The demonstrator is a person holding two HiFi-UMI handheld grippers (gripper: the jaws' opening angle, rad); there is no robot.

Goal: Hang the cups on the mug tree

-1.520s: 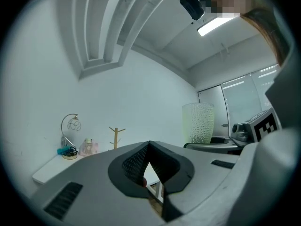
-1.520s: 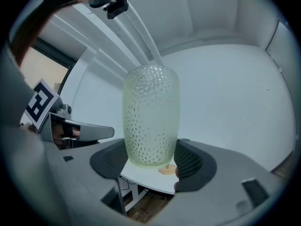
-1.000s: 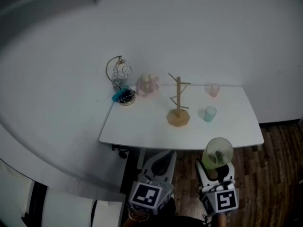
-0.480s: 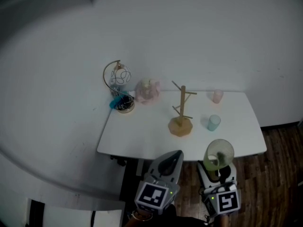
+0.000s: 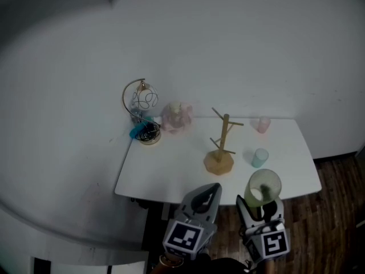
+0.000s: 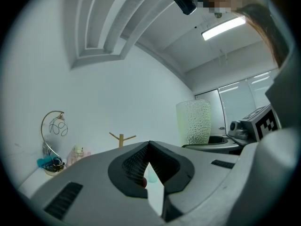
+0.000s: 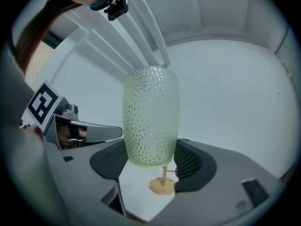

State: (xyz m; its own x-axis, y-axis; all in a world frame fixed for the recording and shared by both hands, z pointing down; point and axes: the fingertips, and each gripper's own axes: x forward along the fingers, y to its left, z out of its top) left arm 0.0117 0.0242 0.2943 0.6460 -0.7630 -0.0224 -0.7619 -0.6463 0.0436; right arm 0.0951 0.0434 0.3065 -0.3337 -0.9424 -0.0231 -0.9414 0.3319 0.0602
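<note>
The wooden mug tree stands on the white table, and its top also shows in the left gripper view as the mug tree. A pink cup sits at the table's back right, with a pale blue cup nearer the front. My right gripper is shut on an upright, dimpled green cup at the table's front edge. That green cup is pressed between both pads of the right gripper. My left gripper hangs beside it; the left gripper is shut and empty.
At the table's back left stand a wire hoop stand over a small dish with a blue item and a pink bottle. A white wall rises behind the table. Dark wood floor lies to the right.
The table and its objects have drawn closer and lower in the head view. Both grippers have advanced to its front edge, the green cup still in the right one.
</note>
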